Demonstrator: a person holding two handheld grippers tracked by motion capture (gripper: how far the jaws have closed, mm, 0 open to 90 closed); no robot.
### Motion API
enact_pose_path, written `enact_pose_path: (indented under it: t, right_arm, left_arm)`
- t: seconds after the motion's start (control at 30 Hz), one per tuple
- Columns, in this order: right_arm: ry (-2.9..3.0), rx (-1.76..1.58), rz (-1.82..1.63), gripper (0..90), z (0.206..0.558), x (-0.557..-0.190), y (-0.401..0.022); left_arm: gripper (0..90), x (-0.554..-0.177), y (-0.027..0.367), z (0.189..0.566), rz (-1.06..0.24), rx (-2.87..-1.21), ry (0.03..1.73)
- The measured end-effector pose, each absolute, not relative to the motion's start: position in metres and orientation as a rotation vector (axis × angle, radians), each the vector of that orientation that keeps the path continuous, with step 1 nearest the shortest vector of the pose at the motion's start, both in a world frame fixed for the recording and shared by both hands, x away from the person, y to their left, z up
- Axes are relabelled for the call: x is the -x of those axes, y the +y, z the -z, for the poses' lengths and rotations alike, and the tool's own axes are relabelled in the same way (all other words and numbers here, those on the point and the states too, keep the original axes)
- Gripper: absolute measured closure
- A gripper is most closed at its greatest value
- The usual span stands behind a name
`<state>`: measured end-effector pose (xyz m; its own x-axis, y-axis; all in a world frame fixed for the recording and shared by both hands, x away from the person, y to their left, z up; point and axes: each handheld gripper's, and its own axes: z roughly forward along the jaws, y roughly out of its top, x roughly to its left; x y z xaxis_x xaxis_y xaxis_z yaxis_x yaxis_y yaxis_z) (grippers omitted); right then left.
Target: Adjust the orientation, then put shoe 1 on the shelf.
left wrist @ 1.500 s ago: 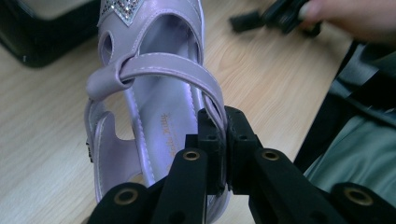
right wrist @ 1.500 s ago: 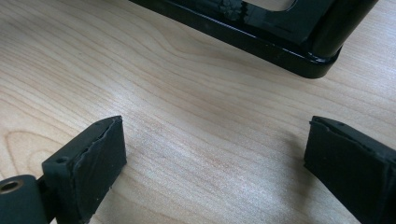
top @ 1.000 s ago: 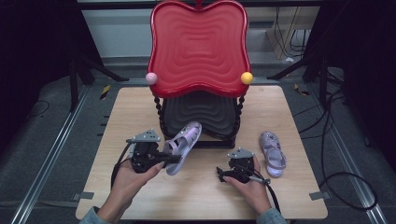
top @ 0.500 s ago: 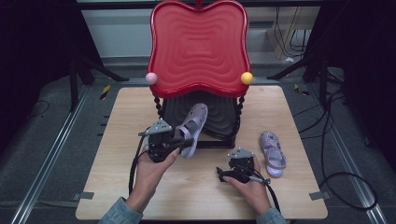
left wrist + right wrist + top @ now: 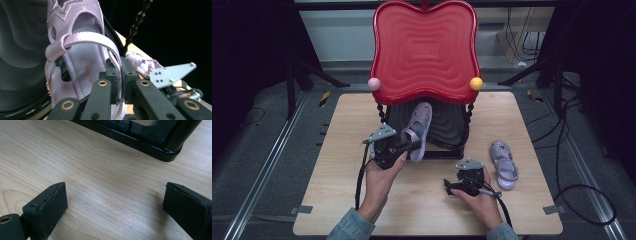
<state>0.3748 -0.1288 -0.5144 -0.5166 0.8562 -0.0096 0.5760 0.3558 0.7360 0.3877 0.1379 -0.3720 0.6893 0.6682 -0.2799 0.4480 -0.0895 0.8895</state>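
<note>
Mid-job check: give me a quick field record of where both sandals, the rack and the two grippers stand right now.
held sandal: lilac sandal, toe up over the rack's lower black shelf, lifted off the table
left gripper: shut on the sandal's side edge
second sandal: flat on the table, right of the rack
rack: red wavy top shelf, black shelf beneath
right gripper: open, nothing between its fingers, low over bare wood

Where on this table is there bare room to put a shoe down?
Bare wood runs down the table's left side, from the rack to the edge, and along the near edge between the two hands. The right strip is tighter: the second sandal lies there. The held sandal takes up the rack's lower shelf.
</note>
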Motion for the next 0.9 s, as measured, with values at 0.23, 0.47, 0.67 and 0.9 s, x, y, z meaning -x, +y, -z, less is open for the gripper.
enact_pose_path:
  t: [0.23,0.47,0.67,0.9]
  right_arm:
    - [2.231,-1.254,-0.972,5.7,0.514,-0.375,-0.129]
    - [2.232,-1.252,-0.968,5.7,0.514,-0.375,-0.129]
    - [2.232,-1.251,-0.970,5.7,0.514,-0.375,-0.129]
    - [2.232,-1.252,-0.971,5.7,0.514,-0.375,-0.129]
  left_arm:
    - [86.3,-0.392,0.139,0.370,-0.289,-1.686,0.915]
    - [86.3,-0.400,0.130,0.368,-0.351,-1.641,0.932]
    - [86.4,-0.407,0.120,0.370,-0.407,-1.614,0.936]
    - [86.4,-0.419,0.109,0.373,-0.512,-1.608,0.942]
